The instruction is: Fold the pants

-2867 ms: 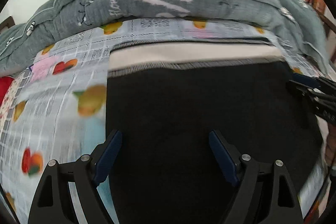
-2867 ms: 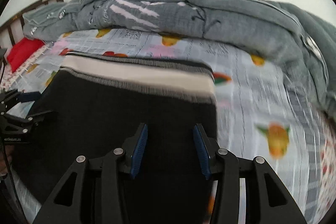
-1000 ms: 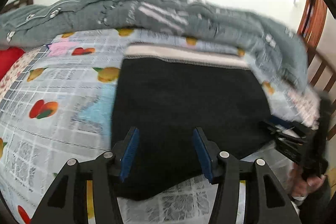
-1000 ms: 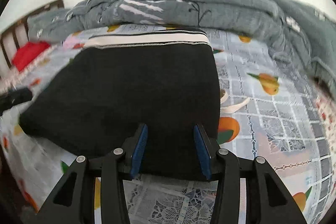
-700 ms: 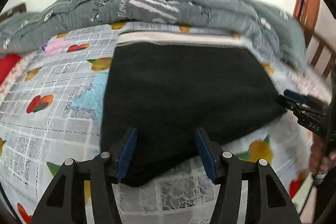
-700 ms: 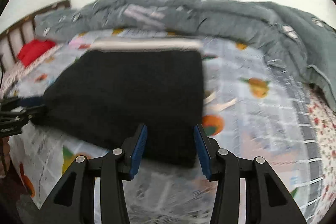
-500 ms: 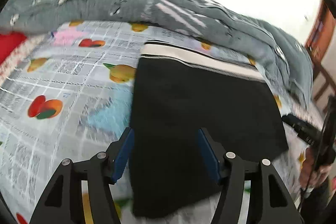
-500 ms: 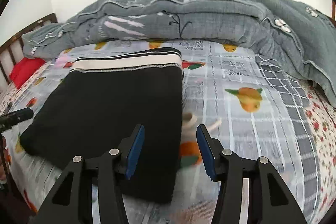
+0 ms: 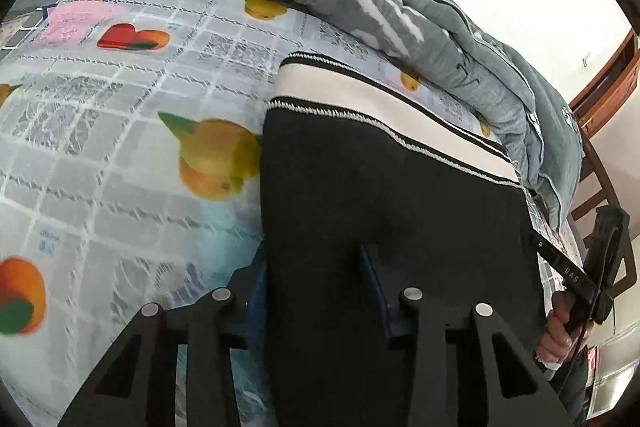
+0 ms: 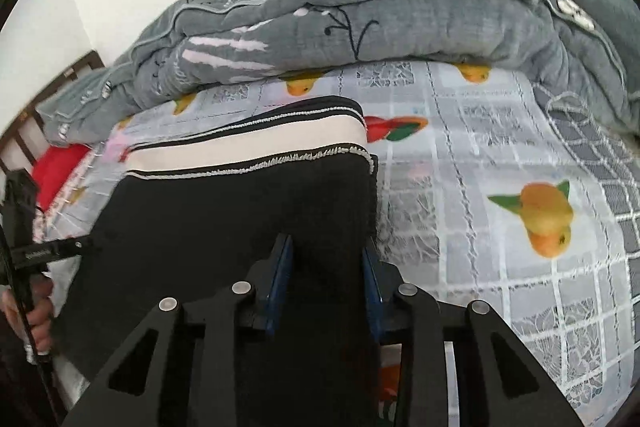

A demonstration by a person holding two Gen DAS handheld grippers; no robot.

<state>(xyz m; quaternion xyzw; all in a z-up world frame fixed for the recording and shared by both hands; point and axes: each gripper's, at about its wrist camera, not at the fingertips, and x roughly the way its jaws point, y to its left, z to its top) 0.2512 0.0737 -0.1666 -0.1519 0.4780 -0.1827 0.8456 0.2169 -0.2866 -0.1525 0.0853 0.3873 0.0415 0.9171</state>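
left gripper (image 9: 316, 287): jaws just closing, pinching left near edge of folded black pants (image 9: 380, 207) on the bedsheet (image 9: 100, 167) | right gripper (image 10: 326, 279): likewise closing onto right near edge | step: gripping for next fold | next: lift both edges evenly toward waistband (image 10: 248, 147)

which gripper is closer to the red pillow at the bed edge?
Left. The red pillow lies on the left gripper side of the black pants; the right gripper straddles the pants' opposite edge.
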